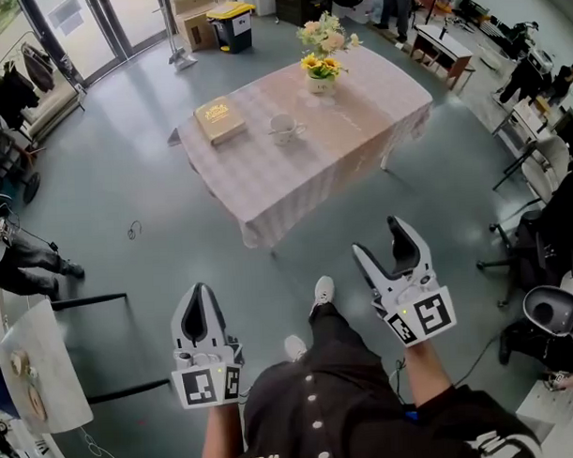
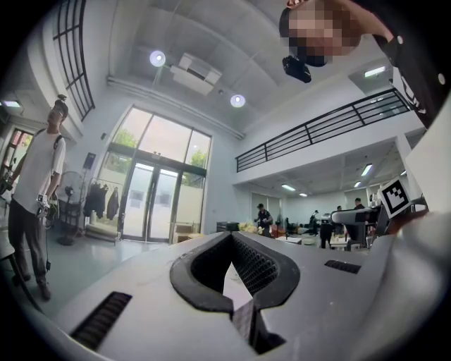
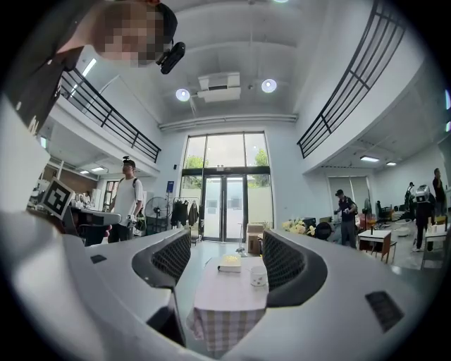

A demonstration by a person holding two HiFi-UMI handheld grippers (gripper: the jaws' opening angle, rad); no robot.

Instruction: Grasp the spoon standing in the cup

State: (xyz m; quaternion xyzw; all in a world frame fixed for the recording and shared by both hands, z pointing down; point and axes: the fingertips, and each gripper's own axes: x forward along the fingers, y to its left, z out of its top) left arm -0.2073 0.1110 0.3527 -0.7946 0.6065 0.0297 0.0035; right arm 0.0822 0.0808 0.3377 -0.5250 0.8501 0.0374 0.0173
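A white cup (image 1: pixel 284 129) stands near the middle of a table with a checked cloth (image 1: pixel 294 176), far ahead of me. The spoon in it is too small to make out. Both grippers hang over the floor, well short of the table. My left gripper (image 1: pixel 201 290) is shut with nothing in it, and its pads meet at the tip (image 2: pixel 231 238). My right gripper (image 1: pixel 381 239) is open and empty. In the right gripper view the cup (image 3: pixel 258 276) and the table (image 3: pixel 225 303) show in the gap of that gripper (image 3: pixel 227 247).
A tan book (image 1: pixel 219 120) lies left of the cup, with flower pots (image 1: pixel 320 67) behind it. An office chair (image 1: pixel 552 310) stands at my right, a small round table (image 1: pixel 33 373) at my left. A person in a white shirt (image 3: pixel 127 204) stands to the left.
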